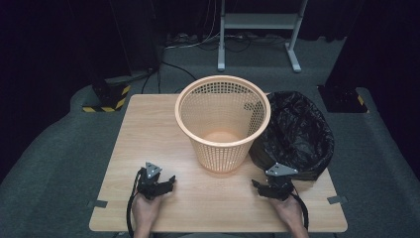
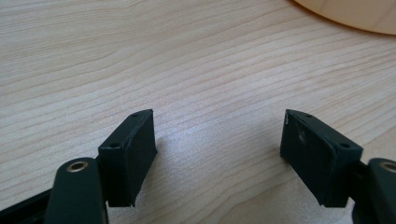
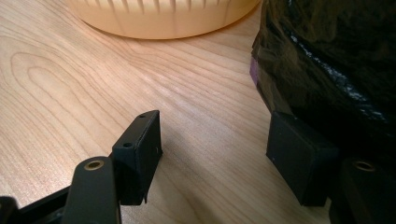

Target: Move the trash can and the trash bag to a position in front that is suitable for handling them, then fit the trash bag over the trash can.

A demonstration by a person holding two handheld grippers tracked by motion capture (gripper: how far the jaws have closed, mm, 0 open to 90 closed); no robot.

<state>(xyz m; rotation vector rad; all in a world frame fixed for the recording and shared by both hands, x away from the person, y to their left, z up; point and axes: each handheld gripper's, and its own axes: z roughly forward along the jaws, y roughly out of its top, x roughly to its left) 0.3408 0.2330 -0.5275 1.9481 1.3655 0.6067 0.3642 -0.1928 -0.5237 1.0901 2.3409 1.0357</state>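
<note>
An orange mesh basket (image 1: 223, 119) stands upright near the middle of the wooden table (image 1: 148, 134), and its base (image 3: 159, 21) rises ahead in the right gripper view. A black plastic bag (image 1: 297, 134) lies bunched against the basket's right side. My left gripper (image 1: 168, 184) rests low on the table at the front left, open, with bare wood between its jaws (image 2: 217, 140). My right gripper (image 1: 258, 186) sits at the front right, open and holding nothing. Its right jaw is close beside the black bag (image 3: 336, 70).
The basket's base edge (image 2: 355, 16) shows at the top right of the left gripper view. Beyond the table lie grey carpet, a white metal stand (image 1: 257, 29) and a yellow-and-black striped foot (image 1: 106, 101). Metal brackets (image 1: 337, 200) mark the table's front corners.
</note>
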